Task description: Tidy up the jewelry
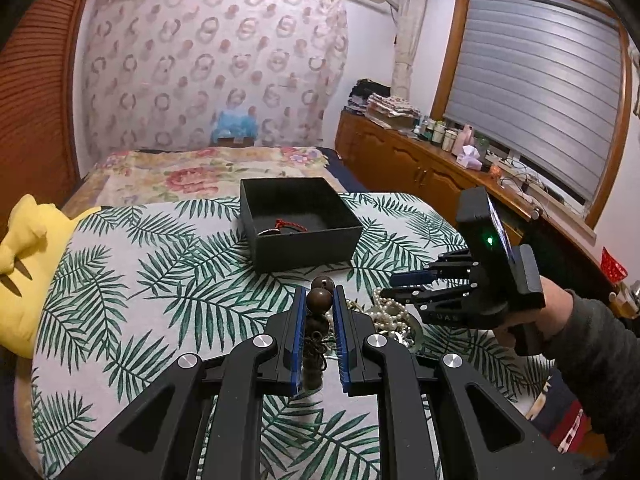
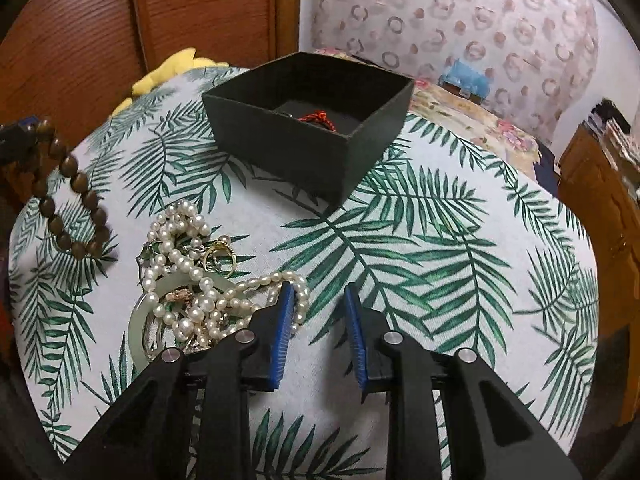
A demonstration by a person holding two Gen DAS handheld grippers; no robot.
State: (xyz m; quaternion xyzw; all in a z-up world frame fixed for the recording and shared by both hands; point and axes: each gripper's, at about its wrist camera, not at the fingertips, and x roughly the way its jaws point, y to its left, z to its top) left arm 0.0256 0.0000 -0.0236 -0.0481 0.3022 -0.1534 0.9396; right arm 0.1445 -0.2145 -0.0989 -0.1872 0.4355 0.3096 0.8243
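Note:
My left gripper point(image 1: 319, 296) is shut on a brown wooden bead bracelet point(image 1: 319, 300) and holds it above the table; the bracelet hangs at the left of the right wrist view point(image 2: 70, 200). An open black box point(image 1: 298, 222) point(image 2: 308, 120) stands further back, with a red cord piece point(image 2: 316, 117) inside. A pile of pearl strands point(image 2: 188, 276), a pale jade bangle point(image 2: 138, 320) and gold rings point(image 2: 218, 254) lies on the table. My right gripper point(image 2: 318, 292) is open and empty, its left finger beside the pearls; it shows in the left wrist view point(image 1: 390, 286).
The round table has a palm-leaf cloth point(image 2: 440, 240). A yellow plush toy point(image 1: 28, 264) sits at its left edge. A bed point(image 1: 192, 176) lies behind, and a wooden cabinet point(image 1: 420, 164) with clutter runs along the right under the window.

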